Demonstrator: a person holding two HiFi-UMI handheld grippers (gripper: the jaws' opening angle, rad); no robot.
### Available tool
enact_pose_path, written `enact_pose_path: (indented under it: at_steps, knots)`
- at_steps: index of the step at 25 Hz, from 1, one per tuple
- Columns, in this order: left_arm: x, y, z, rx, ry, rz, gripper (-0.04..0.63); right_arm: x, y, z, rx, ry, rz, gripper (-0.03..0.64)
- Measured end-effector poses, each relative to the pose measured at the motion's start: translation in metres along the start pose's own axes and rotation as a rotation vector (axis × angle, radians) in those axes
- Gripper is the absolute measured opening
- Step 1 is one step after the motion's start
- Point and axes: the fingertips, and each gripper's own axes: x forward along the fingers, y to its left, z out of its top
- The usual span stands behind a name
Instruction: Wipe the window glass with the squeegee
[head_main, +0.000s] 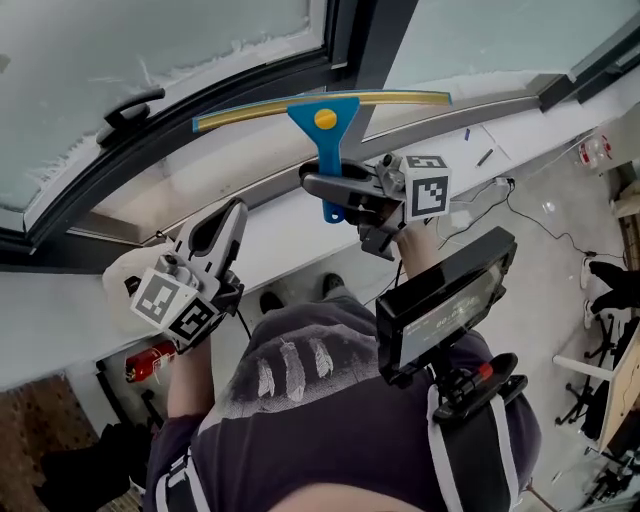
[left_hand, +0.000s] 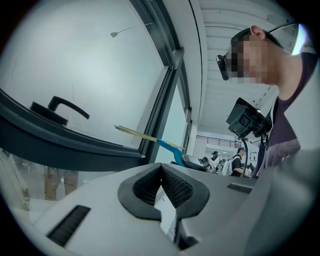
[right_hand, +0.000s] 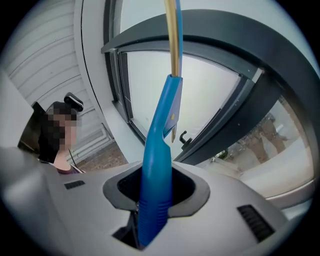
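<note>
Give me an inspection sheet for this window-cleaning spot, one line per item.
Surface: window glass hazy, with white residue along its lower edge.
Job's things: squeegee, blue handle, blade raised near the frame; whether it touches the glass cannot be told.
Clutter: fire extinguisher low by the wall.
Grippers: right gripper shut on the squeegee handle; left gripper shut, empty.
Cables: white cable loose on the floor.
Surroundings: window handle; people far behind.

The head view looks steeply down; both gripper views look upward from close by; all share the blue plastic squeegee.
</note>
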Motion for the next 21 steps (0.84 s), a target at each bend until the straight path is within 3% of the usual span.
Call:
enact_pose_path:
  at_steps: [11,21]
  knots:
    - [-0.029,-0.008,-0.045,-0.088,0.043,0.255,0.008,-0.001,-0.013,-0.044,0.139,0.148,0.107,0.112]
    - [-0.120,-0.022,-0.058,-0.074,0.033,0.262,0.008,0.045,0.029,-0.110,0.233,0.139,0.106,0.112]
